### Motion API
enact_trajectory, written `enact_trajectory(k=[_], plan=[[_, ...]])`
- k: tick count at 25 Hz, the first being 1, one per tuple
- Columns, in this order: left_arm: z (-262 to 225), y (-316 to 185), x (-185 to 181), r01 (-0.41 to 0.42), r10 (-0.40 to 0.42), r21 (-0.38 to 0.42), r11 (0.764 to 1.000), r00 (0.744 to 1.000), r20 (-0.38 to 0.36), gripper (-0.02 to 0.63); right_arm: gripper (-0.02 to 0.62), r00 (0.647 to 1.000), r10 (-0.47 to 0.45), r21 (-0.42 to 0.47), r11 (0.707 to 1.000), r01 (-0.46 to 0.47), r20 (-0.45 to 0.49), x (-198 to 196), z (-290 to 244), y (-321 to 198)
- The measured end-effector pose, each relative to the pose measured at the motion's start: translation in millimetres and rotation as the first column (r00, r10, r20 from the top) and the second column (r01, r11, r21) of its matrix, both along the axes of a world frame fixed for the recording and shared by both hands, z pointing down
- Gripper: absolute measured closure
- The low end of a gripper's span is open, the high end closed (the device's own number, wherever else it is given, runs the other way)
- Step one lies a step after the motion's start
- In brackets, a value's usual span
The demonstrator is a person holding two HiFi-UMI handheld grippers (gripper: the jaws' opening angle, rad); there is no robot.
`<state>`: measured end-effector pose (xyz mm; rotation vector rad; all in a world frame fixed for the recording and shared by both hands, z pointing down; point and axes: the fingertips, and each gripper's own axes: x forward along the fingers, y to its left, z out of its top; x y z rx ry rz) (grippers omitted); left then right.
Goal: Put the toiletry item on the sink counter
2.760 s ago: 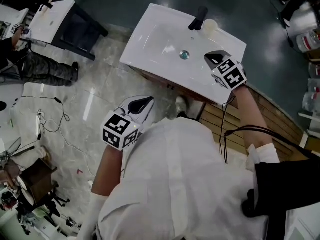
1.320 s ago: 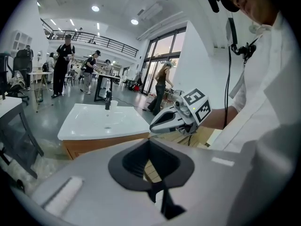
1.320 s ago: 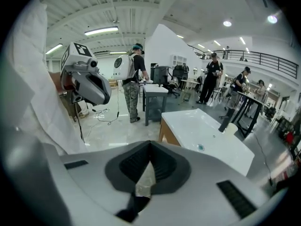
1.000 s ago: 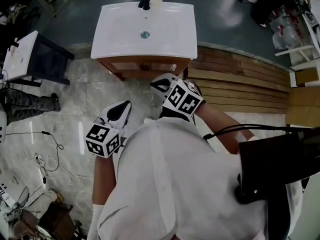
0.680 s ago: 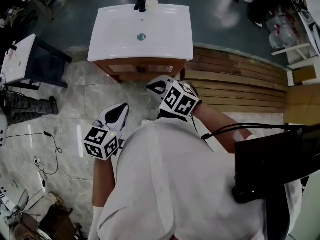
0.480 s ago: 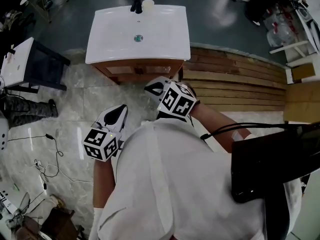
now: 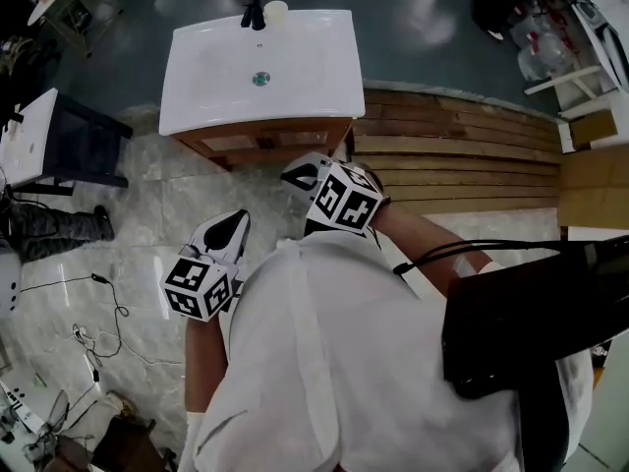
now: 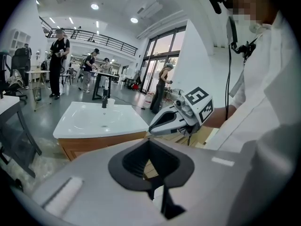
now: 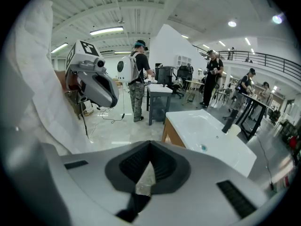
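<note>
A small cream cup (image 7: 276, 11) stands on the back edge of the white sink counter (image 7: 305, 77), right beside the black faucet (image 7: 253, 13). Both grippers are held close to my body, well short of the sink cabinet. My left gripper (image 7: 243, 215) is shut and empty over the marble floor. My right gripper (image 7: 286, 173) is also shut and empty, just in front of the cabinet. The left gripper view shows the sink (image 8: 89, 121) ahead, with the right gripper (image 8: 157, 126) crossing in front. In the right gripper view the cup (image 9: 233, 129) sits by the faucet (image 9: 229, 120).
A wooden plank platform (image 7: 462, 155) runs to the right of the sink. A dark stand with a white top (image 7: 34, 141) is at the left, with a person's legs (image 7: 54, 229) and floor cables (image 7: 98, 298) nearby. Several people stand at tables in the background.
My right gripper, which was over the sink counter near the cup, has drawn back to my body. I have stepped away, so the sink now lies farther off.
</note>
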<state>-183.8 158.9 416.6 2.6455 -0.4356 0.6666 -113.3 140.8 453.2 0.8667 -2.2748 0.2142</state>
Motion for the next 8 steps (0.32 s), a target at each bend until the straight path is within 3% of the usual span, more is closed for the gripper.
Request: enact_trajectory(k=[8], plan=[[13, 0, 18, -0.029, 0.030, -0.036, 0.999, 1.000, 0.007, 0.600, 0.591, 0.999, 0.038, -0.030, 0.999, -0.039, -0.015, 28, 13, 1]])
